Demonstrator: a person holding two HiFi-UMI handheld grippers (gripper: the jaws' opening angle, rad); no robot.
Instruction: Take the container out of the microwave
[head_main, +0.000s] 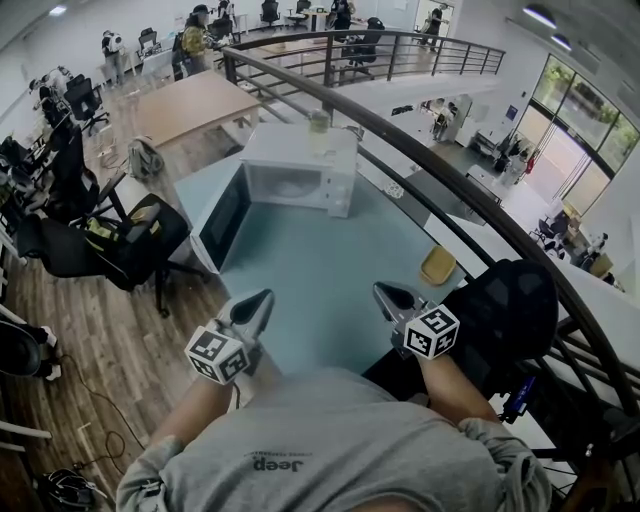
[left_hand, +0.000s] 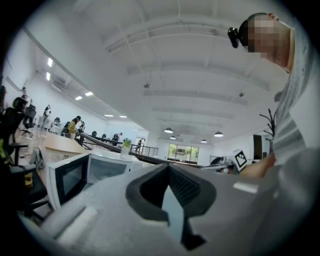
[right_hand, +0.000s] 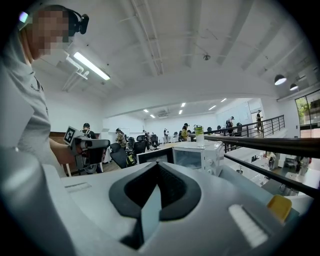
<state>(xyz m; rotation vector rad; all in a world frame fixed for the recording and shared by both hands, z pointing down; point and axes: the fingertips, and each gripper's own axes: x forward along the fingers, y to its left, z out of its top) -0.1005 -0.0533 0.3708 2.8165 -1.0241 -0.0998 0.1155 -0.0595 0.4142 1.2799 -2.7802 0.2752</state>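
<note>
The left gripper (head_main: 262, 298) and right gripper (head_main: 386, 291), of smooth grey plastic, are both closed on nothing, well apart from the open boxy white microwave (head_main: 300, 150), whose flat top carries the clear cylindrical container (head_main: 319, 131).

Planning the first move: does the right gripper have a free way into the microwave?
Probably yes: the microwave door stands open and only bare table lies before the right gripper.

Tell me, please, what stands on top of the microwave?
A clear bottle with a green label stands upright on the roof of the microwave. Nothing else shows there; only the patch of roof under the bottle is covered.
</note>
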